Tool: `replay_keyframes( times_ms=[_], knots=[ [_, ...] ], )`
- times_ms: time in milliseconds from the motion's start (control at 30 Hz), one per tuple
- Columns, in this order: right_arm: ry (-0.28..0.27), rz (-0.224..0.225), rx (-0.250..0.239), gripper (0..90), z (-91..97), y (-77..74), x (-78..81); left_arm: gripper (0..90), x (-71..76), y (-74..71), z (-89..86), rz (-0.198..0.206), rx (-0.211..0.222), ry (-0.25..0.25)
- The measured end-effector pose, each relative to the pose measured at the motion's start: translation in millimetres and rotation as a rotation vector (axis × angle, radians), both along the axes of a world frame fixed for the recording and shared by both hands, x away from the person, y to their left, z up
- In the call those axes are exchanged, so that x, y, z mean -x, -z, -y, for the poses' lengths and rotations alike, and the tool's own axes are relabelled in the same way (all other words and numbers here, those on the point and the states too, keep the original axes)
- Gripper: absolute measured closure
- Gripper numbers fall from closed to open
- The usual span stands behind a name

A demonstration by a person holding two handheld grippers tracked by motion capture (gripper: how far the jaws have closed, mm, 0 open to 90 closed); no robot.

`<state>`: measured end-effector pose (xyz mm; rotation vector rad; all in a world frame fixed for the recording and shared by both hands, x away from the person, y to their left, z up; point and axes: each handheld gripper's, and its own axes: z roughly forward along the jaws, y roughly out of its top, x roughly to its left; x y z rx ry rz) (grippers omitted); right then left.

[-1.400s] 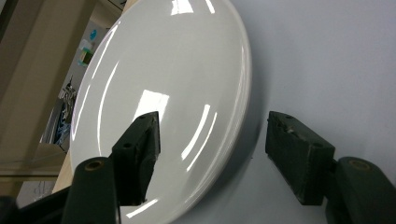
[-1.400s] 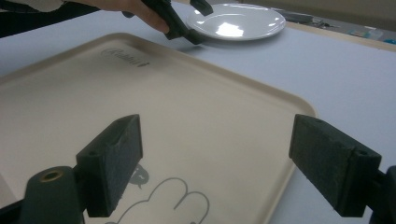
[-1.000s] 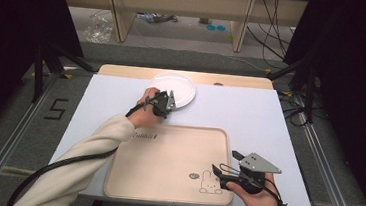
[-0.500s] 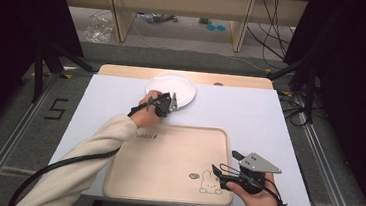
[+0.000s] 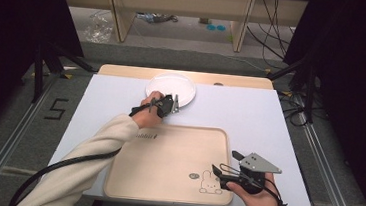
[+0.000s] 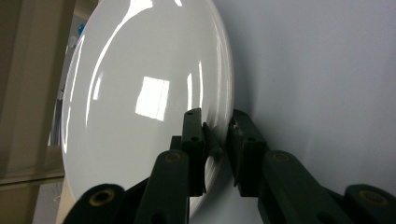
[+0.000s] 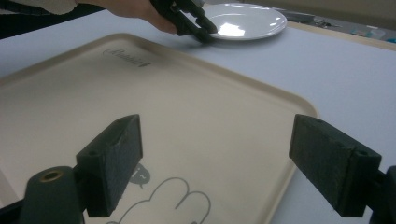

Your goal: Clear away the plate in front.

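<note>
At the plate's near rim, the left gripper [image 5: 174, 106] is seen with jaws that have just been closing; since a second ago they have narrowed onto the white plate [image 5: 171, 88], whose edge is now pinched between the pads [image 6: 207, 140]. Bare table [image 5: 250, 114] is left to its right. Over the tray [image 5: 164, 181], the right gripper [image 5: 220, 176] is held wide, unmoved.

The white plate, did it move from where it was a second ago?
No. The white plate sits at the same spot by the table's far edge, though the left tongs have just been closing on its rim.
</note>
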<state>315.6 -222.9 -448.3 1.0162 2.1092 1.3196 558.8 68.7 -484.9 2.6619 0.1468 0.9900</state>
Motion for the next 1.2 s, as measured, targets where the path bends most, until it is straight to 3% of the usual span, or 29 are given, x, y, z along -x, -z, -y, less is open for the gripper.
replay_keyframes(
  times_ms=[267, 333, 367, 400, 467, 600, 867, 1200],
  knots=[
    [0.001, -0.006, -0.004, 18.3, 0.0, -0.1, 0.3, 82.7, 3.4, -6.8, 1.3, 0.047, -0.029, 0.011],
    [0.000, -0.008, -0.005, 18.4, -0.1, -0.2, 0.4, 84.5, 5.4, -14.0, 1.8, 0.092, -0.039, 0.016],
    [0.000, -0.008, -0.005, 18.4, -0.2, -0.3, 0.4, 85.6, 5.9, -15.4, 2.4, 0.115, -0.015, 0.014],
    [-0.001, -0.009, -0.005, 18.3, -0.3, -0.3, 0.5, 86.5, 6.2, -18.7, 2.4, 0.134, -0.023, 0.014],
    [-0.001, -0.009, -0.005, 18.3, -0.2, -0.2, 0.4, 87.7, 5.6, -24.2, 1.5, 0.144, -0.021, 0.009],
    [0.000, -0.009, -0.004, 18.3, -0.2, -0.2, 0.4, 87.8, 4.7, -27.6, -1.3, 0.137, -0.019, 0.004],
    [-0.002, -0.004, 0.000, 18.3, 0.0, 0.2, -0.1, 87.9, 5.8, -27.7, -1.8, 0.162, -0.013, 0.003],
    [-0.001, -0.003, 0.000, 18.3, 0.1, 0.1, -0.1, 87.6, 8.5, -27.7, -3.1, 0.180, -0.037, 0.005]
  ],
)
